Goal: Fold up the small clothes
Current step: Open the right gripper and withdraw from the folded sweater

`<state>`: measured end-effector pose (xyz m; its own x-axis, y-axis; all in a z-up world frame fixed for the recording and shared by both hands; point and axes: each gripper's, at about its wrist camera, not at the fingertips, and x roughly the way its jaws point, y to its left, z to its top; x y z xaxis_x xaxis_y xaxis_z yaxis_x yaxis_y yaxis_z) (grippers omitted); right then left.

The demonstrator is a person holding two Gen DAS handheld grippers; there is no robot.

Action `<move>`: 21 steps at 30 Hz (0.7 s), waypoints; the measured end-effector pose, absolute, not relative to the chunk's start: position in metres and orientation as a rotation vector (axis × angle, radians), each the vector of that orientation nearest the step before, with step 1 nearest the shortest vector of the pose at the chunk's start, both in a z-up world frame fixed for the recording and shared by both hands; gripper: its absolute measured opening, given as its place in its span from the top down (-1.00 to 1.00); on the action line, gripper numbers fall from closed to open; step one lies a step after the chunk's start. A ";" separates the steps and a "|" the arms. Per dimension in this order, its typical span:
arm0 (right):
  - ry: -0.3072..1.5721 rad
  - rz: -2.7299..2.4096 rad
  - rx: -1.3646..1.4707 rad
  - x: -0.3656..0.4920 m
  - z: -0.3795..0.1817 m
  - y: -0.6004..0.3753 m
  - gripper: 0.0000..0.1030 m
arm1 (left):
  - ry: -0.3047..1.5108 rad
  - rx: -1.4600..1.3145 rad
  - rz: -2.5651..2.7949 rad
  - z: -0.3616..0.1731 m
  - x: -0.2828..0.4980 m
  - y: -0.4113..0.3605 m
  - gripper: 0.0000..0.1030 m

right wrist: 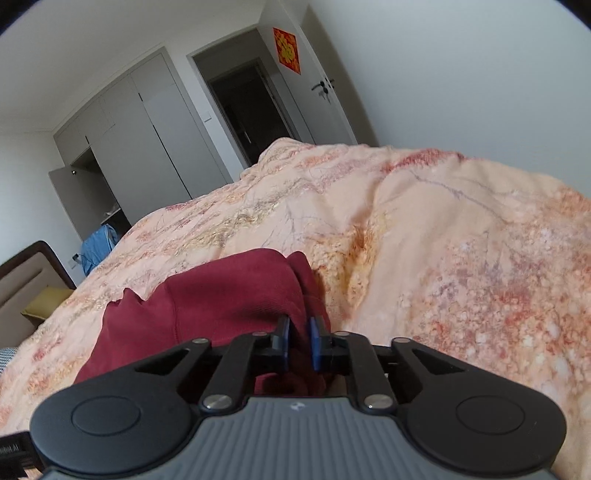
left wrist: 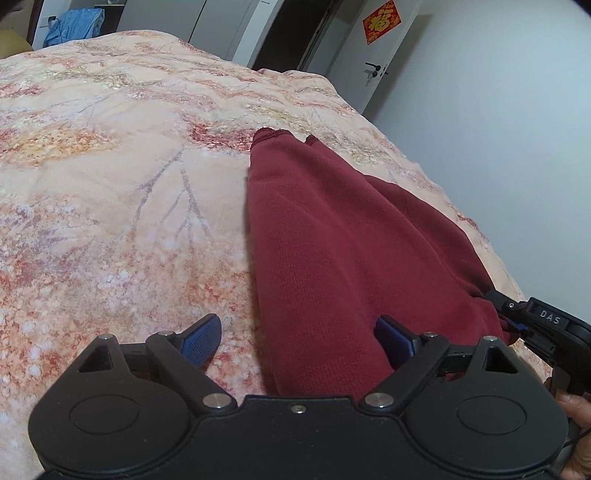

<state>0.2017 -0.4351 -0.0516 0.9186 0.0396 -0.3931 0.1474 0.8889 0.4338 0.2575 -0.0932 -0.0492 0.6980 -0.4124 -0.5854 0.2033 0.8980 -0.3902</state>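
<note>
A dark red knit garment (left wrist: pixel 332 236) lies lengthwise on a floral peach bedspread (left wrist: pixel 110 184), folded into a long strip with its hem at the far end. My left gripper (left wrist: pixel 297 328) is open wide over the garment's near end; its right pad (left wrist: pixel 393 338) rests against the fabric and its left pad (left wrist: pixel 201 339) is over the bedspread. My right gripper (right wrist: pixel 299 332) has its blue pads close together with a fold of the garment (right wrist: pixel 229 291) pinched between them. In the left wrist view the right gripper (left wrist: pixel 543 317) sits at the garment's right near corner.
The bedspread (right wrist: pixel 443 229) bulges in soft folds to the right. Past the bed stand a white wardrobe (right wrist: pixel 147 140), an open dark doorway (right wrist: pixel 243 103) and a white door with a red paper decoration (left wrist: pixel 382 22). Blue cloth (left wrist: pixel 74 24) hangs at the far left.
</note>
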 end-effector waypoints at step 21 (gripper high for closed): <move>0.442 -0.043 0.194 0.182 -0.046 -0.377 -1.00 | 0.722 -0.333 -0.330 -0.046 0.254 -0.088 -0.81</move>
